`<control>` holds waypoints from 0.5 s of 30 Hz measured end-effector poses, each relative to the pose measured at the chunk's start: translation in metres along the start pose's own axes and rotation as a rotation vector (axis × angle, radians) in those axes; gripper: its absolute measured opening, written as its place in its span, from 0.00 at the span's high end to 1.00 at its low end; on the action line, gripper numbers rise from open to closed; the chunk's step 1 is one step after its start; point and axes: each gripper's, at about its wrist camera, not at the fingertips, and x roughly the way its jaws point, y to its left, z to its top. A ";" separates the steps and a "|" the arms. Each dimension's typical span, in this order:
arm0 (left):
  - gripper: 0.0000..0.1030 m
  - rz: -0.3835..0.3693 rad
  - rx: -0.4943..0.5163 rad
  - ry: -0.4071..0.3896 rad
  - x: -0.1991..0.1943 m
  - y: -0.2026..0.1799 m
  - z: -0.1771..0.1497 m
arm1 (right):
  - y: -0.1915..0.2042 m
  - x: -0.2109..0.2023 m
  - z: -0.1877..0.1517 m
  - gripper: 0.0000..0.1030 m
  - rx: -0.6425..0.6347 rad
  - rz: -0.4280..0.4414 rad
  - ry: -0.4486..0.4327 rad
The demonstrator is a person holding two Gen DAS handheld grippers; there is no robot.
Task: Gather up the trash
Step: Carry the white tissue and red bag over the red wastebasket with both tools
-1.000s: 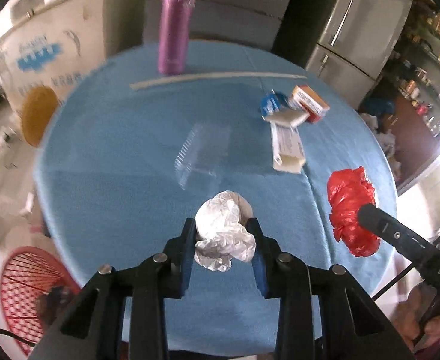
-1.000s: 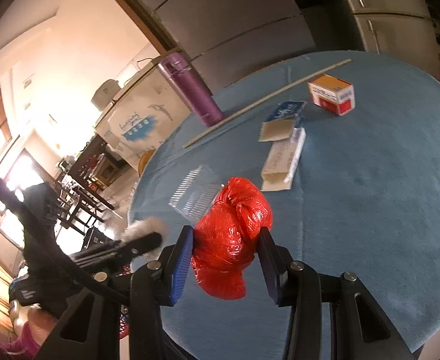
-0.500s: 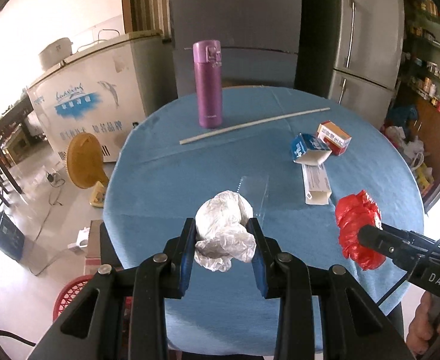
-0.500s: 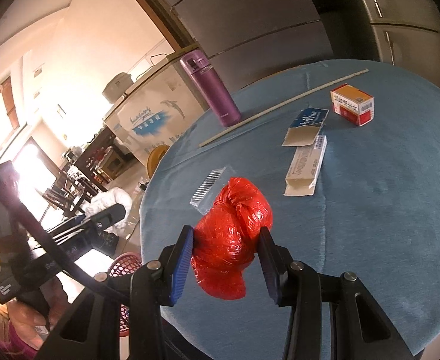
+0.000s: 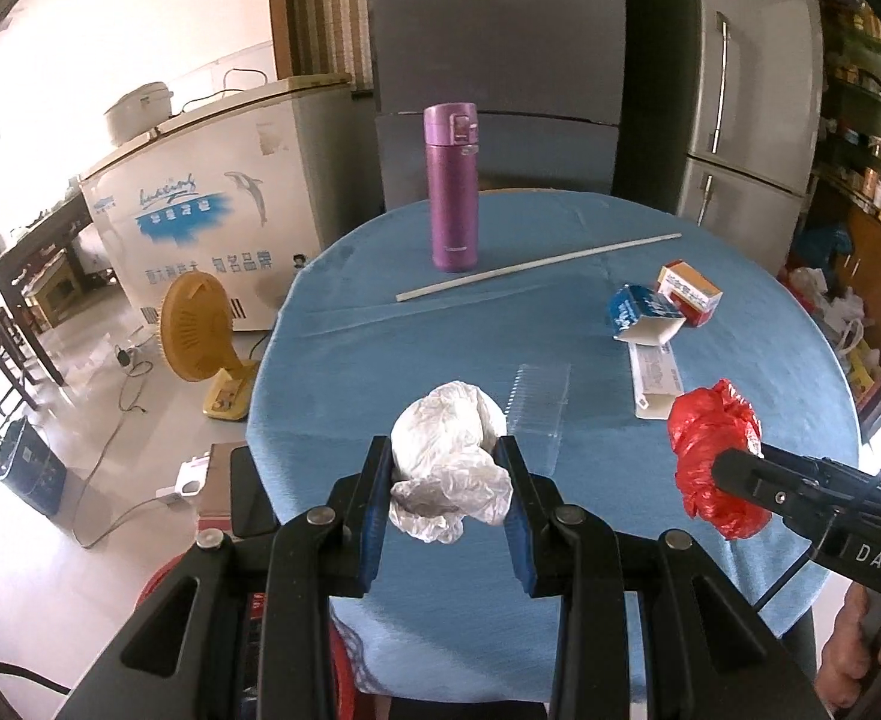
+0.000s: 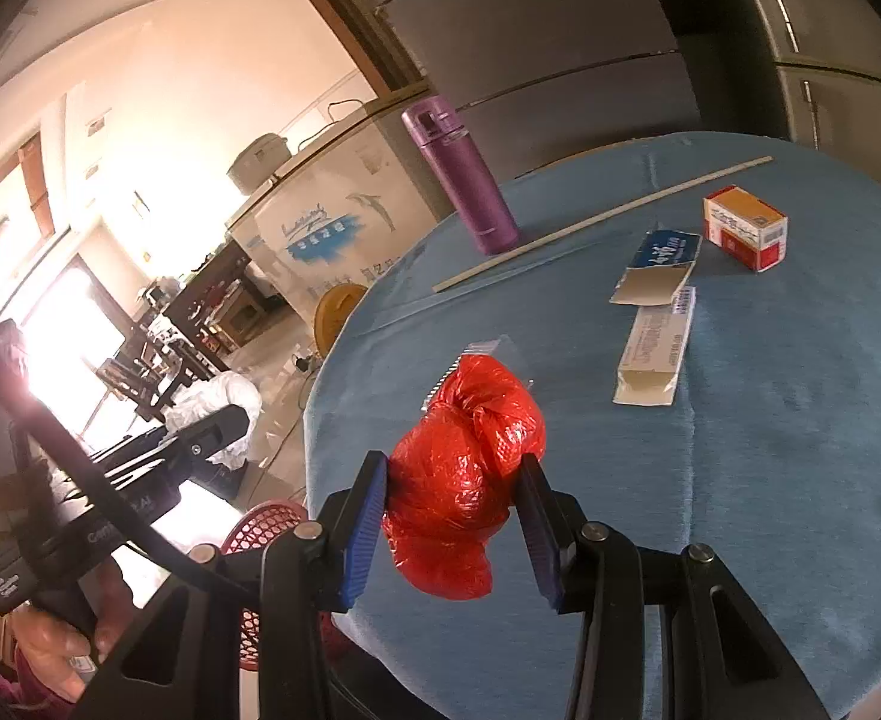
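My left gripper (image 5: 446, 480) is shut on a crumpled white plastic bag (image 5: 446, 456), held above the near edge of the round blue table (image 5: 428, 348). My right gripper (image 6: 455, 498) is shut on a crumpled red plastic bag (image 6: 464, 480), also above the table's near edge; the red bag shows at the right in the left wrist view (image 5: 713, 462). On the table lie a clear plastic piece (image 5: 539, 402), a long white box (image 6: 656, 354), a blue-and-white flattened box (image 6: 659, 264) and a red-and-orange box (image 6: 743, 228).
A purple flask (image 5: 454, 186) stands at the table's far side beside a long white stick (image 5: 536, 267). A red mesh basket (image 6: 260, 531) sits on the floor below the near-left table edge. A chest freezer (image 5: 200, 210), yellow fan (image 5: 197, 330) and fridges stand behind.
Both grippers have pulled back and risen from the table, each still holding its bag. More floor and the red basket have come into view.
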 end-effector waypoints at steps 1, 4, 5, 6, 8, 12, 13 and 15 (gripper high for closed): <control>0.66 0.005 -0.002 0.001 0.000 0.001 0.000 | 0.002 0.001 0.000 0.55 -0.005 0.004 0.003; 0.66 0.017 -0.010 0.004 0.000 0.005 -0.002 | 0.006 0.006 0.001 0.55 -0.018 0.015 0.013; 0.66 0.023 -0.012 0.005 0.000 0.007 -0.002 | 0.007 0.008 0.001 0.55 -0.021 0.019 0.015; 0.66 0.027 -0.014 0.007 0.001 0.009 -0.003 | 0.009 0.009 0.001 0.56 -0.027 0.022 0.019; 0.66 0.035 -0.021 0.012 0.001 0.012 -0.004 | 0.013 0.012 0.000 0.55 -0.036 0.029 0.027; 0.66 0.051 -0.034 0.020 0.003 0.020 -0.008 | 0.019 0.019 0.000 0.56 -0.053 0.040 0.045; 0.66 0.055 -0.036 0.022 0.003 0.022 -0.009 | 0.021 0.021 -0.001 0.55 -0.056 0.044 0.050; 0.66 0.070 -0.041 0.025 0.004 0.026 -0.011 | 0.025 0.024 -0.001 0.55 -0.066 0.051 0.057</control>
